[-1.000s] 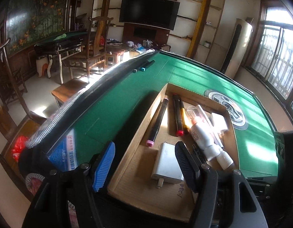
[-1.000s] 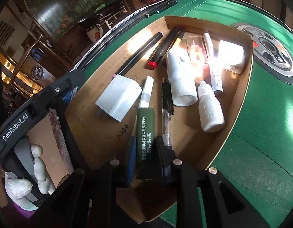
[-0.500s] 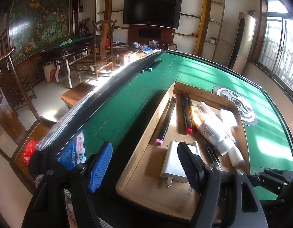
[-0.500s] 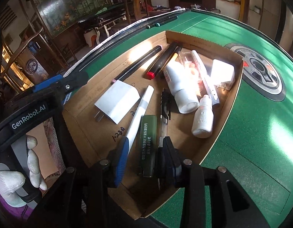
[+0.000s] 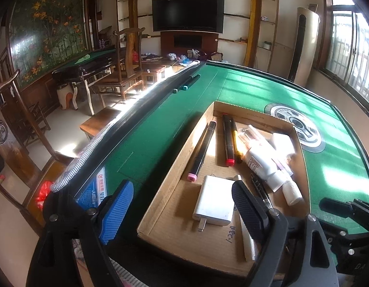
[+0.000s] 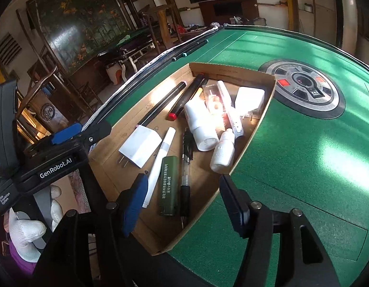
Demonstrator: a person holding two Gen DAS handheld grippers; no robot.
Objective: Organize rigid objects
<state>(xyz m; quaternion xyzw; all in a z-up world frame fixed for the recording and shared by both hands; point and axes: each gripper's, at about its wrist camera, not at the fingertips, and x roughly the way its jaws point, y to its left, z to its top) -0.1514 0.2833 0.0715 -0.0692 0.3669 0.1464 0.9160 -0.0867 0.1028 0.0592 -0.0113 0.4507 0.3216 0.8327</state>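
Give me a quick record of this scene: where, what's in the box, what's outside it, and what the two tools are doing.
place: green felt table
container: cardboard tray
in tray: white charger, green lighter, markers, white bottles, pens
outside tray: two pens by the table's far edge
left tool: open, holding nothing
right tool: jaws just opened, clear of the lighter

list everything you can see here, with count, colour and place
cardboard tray: 1, brown, on green table
markers: 3, black, tray's far left
charger: 1, white, tray left
white pen: 1, beside charger
green lighter: 1, tray near end
clear pen: 1, right of lighter
bottles: 2, white, tray right
white block: 1, tray far right
teal-capped pens: 2, table's far edge
left gripper: fingers open, empty
right gripper: fingers just opened, lighter released
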